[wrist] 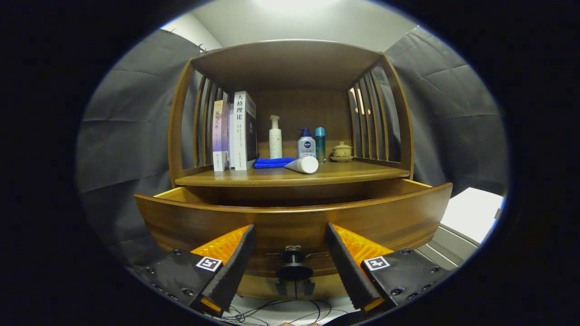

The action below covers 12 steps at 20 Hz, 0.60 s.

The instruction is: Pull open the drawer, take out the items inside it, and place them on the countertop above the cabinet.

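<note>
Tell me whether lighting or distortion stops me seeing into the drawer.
Gripper view: fisheye bends the drawer front into a bow; its interior lies in deep shadow, contents unreadable; the countertop is evenly lit and sharp; the gripper is open, astride the knob.

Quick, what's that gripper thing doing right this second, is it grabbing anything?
Gripper: open, holding nothing. Its fingers stand apart on either side of the drawer knob, not touching it; the drawer is already pulled out.

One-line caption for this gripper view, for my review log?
Open gripper straddles the knob of the pulled-out drawer; books, bottles and a tube sit on the countertop.
</note>
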{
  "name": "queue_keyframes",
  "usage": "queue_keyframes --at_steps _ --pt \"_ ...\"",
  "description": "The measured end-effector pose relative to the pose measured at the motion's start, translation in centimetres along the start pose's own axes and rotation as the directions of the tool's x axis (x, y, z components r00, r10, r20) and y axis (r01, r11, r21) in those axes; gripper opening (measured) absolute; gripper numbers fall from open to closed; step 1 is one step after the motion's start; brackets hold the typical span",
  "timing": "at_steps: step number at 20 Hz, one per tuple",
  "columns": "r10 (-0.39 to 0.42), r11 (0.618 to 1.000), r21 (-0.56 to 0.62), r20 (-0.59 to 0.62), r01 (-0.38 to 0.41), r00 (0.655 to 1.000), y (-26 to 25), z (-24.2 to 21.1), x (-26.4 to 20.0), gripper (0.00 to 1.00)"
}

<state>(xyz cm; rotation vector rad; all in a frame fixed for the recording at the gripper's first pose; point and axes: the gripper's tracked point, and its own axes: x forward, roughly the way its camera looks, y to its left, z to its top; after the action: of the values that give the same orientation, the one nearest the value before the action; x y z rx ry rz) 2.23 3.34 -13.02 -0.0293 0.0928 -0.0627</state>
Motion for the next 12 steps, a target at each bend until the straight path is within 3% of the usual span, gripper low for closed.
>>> queue_keyframes --at_steps 12 --pt "-0.01 1.0 -0.008 -0.003 0.01 1.0 0.3 0.8 6.5 0.98"
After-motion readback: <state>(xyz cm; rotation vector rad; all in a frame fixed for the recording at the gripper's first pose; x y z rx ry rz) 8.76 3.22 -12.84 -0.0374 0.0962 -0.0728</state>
